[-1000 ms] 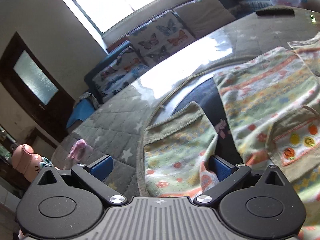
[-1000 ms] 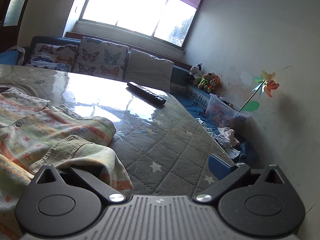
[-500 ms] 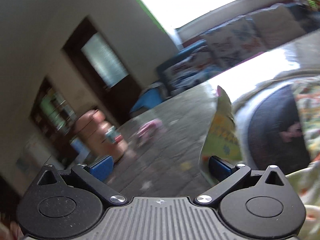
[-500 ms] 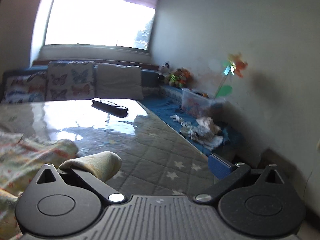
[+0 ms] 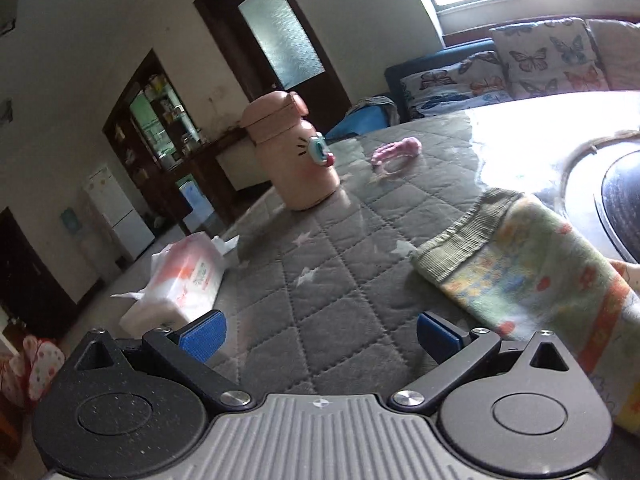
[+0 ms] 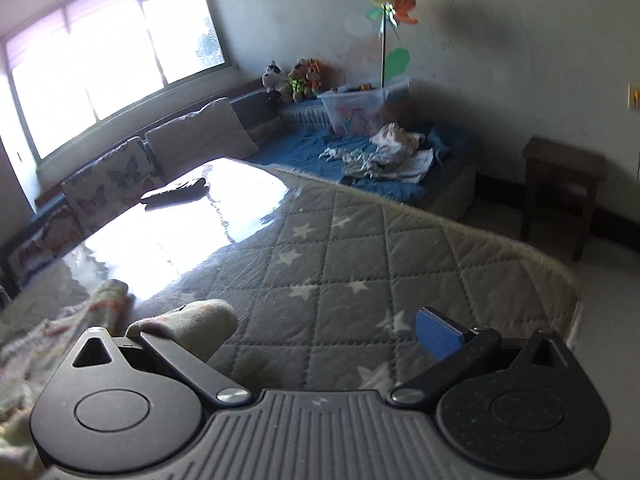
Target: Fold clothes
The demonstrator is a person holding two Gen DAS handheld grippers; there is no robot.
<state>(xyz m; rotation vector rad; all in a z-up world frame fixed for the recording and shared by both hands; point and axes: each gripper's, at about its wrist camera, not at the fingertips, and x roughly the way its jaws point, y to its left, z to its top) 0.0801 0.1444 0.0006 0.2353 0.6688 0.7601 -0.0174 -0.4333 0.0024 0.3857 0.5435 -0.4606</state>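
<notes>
The garment is a pale green knit top with a colourful pattern. In the left wrist view its sleeve [image 5: 532, 268] lies flat on the grey quilted table cover [image 5: 320, 264], ribbed cuff [image 5: 460, 240] pointing left. My left gripper [image 5: 320, 336] is open just left of the sleeve, with only the cover between its blue pads [image 5: 204, 336]. In the right wrist view the other sleeve cuff [image 6: 192, 324] lies over the left finger and hides its pad. The right gripper [image 6: 320, 336] is open. The rest of the garment [image 6: 52, 340] is bunched at the left edge.
A pink bottle [image 5: 296, 152], a tissue pack [image 5: 180, 280] and a pink hair tie [image 5: 396, 152] lie on the left side of the table. A remote [image 6: 176, 194] rests at the far end. The table corner [image 6: 560, 276] is close on the right, with a wooden stool [image 6: 564, 176] beyond.
The left gripper has swung left; the sleeve that lay between its fingers is now beside its right finger. The right gripper has turned right toward the table corner, the cuff still at its left finger.
</notes>
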